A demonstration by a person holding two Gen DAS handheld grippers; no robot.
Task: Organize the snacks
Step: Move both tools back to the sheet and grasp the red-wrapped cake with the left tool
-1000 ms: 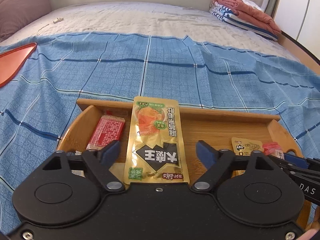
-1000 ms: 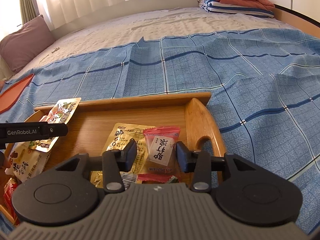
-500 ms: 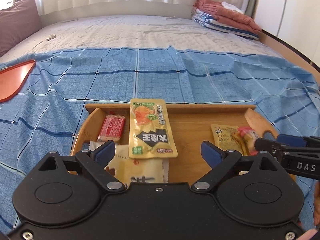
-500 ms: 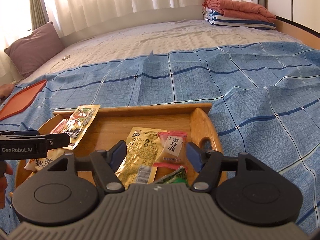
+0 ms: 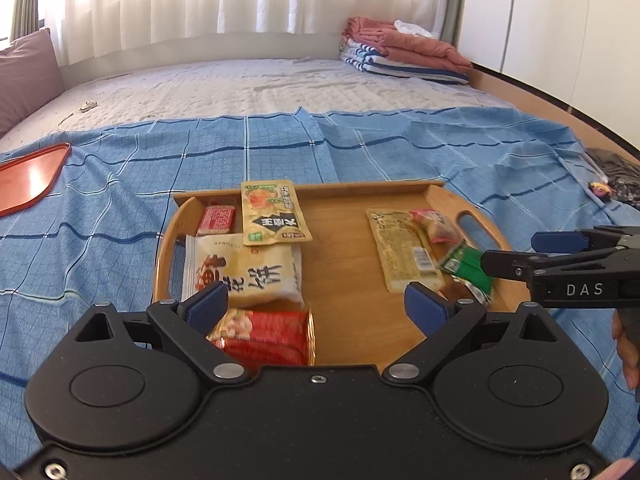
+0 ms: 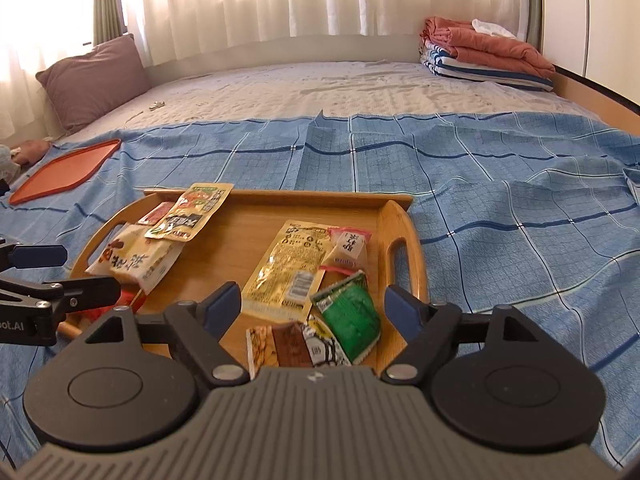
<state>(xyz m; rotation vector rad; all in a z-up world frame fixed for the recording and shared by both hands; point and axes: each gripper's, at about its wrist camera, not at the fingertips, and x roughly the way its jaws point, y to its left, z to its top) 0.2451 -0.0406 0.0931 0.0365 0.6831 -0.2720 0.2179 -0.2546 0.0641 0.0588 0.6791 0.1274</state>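
A wooden tray (image 5: 348, 280) lies on the blue checked cloth and holds several snack packets. On its left side are an orange pouch (image 5: 272, 212), a small red packet (image 5: 216, 218), a cream bag (image 5: 244, 270) and a red bag (image 5: 264, 336). A yellow pouch (image 6: 292, 264), a pink candy (image 6: 348, 244), a green packet (image 6: 352, 312) and a brown packet (image 6: 292, 344) lie on its right side. My left gripper (image 5: 316, 306) hovers over the tray's near edge, jaws opening, nothing gripped. My right gripper (image 6: 314, 306) hangs above the green packet, jaws opening, pads touching nothing.
The tray (image 6: 248, 232) has cut-out handles at both ends. An orange flat tray (image 6: 64, 172) lies far left on the cloth. A mauve pillow (image 6: 92, 76) and folded blankets (image 5: 400, 52) sit at the back of the bed. A person's hand (image 5: 628, 352) shows at the right edge.
Both grippers have drawn back and risen from the tray, so more packets show. The right jaws have spread away from the pink candy; the left jaws have widened off the orange pouch.
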